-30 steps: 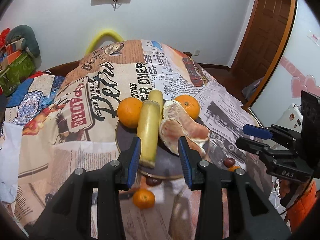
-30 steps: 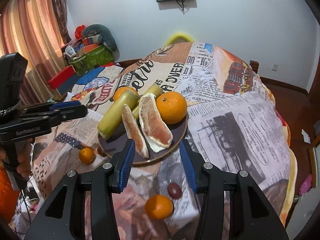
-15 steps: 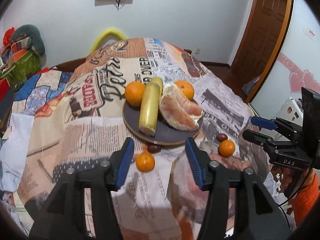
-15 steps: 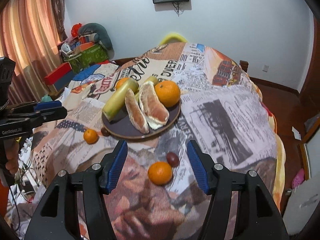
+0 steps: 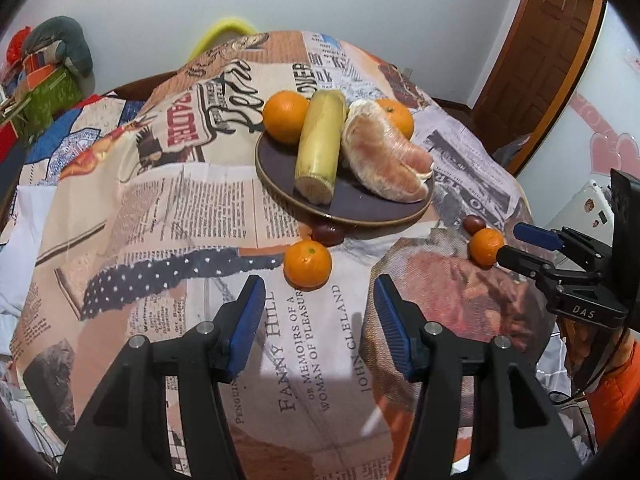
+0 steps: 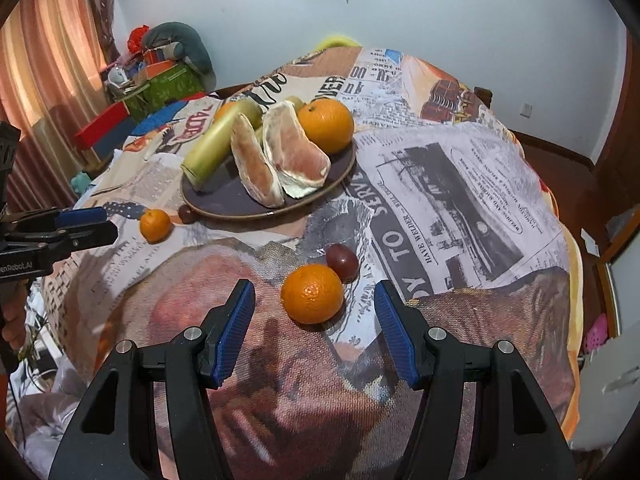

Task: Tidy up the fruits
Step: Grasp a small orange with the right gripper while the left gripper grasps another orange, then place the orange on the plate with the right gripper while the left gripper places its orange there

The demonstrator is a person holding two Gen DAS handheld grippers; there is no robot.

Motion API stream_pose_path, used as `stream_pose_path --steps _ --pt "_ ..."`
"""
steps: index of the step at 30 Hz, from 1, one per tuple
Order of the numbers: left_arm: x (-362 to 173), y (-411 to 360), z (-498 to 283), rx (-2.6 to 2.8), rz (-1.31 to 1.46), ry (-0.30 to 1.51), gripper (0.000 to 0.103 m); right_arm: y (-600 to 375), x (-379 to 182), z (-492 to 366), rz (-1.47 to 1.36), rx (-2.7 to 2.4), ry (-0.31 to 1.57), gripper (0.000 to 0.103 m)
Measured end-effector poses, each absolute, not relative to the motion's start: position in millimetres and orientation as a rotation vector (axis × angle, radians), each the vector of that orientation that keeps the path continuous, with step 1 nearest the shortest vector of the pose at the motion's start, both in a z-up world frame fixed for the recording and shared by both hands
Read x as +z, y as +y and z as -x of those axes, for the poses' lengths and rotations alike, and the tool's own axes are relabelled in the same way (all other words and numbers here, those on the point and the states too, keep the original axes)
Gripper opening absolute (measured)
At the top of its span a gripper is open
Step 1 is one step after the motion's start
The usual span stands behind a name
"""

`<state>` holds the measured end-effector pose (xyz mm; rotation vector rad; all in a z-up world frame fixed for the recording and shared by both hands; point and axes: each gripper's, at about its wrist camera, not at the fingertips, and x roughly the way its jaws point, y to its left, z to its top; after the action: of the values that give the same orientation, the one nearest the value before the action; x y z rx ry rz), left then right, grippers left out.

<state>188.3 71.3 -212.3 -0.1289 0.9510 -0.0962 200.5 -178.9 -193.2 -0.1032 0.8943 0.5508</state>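
As both grippers pointed down over the table's near edge, we noted the scene near to far, with our reading of why each thing sat where it did.

Left gripper: jaws apart, nothing between the pads; aimed at the left mandarin, we judged for a pickup.
Right gripper: jaws apart, empty; the right mandarin sat just ahead of the gap, untouched.
Right mandarin: loose on the printed tablecloth, touching one dark red fruit, off the plate.
Left mandarin: loose on the cloth just beside the plate rim, a second dark red fruit tucked against the rim behind it.
Plate: dark and round, mid-table; we took it as the collecting spot, since the larger fruit lay on it.
Count, loose: two mandarins, two dark red fruits.
Count, on plate: two oranges, two peeled pomelo segments, at least two yellow-green stalk pieces.
Status: four loose fruits not yet gathered, in our judgement.
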Motion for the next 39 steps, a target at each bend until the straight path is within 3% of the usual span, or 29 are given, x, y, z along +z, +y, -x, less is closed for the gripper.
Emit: stream_pose_path --steps 2,4,9,22,28,29,39 --pt "-217 72 -191 -0.098 0.13 0.957 0.056 -178 -197 -203 0.095 0.553 0.905 0.056" --pt "-220 72 -193 -0.099 0.13 0.961 0.056 -178 -201 -205 0.09 0.56 0.92 0.047" --pt "-229 73 -199 -0.098 0.132 0.974 0.056 -176 -208 -207 0.08 0.578 0.943 0.035" --pt "-236 67 -217 -0.086 0.109 0.959 0.055 -175 -198 -207 0.059 0.604 0.9 0.034" --pt "-243 66 -224 -0.073 0.102 0.969 0.04 -175 -194 -207 0.057 0.607 0.885 0.034" --pt "-242 66 -224 -0.066 0.099 0.964 0.033 -175 -193 -207 0.056 0.607 0.882 0.034" --pt "-230 72 -215 -0.061 0.129 0.934 0.033 -175 -185 -209 0.049 0.614 0.861 0.034"
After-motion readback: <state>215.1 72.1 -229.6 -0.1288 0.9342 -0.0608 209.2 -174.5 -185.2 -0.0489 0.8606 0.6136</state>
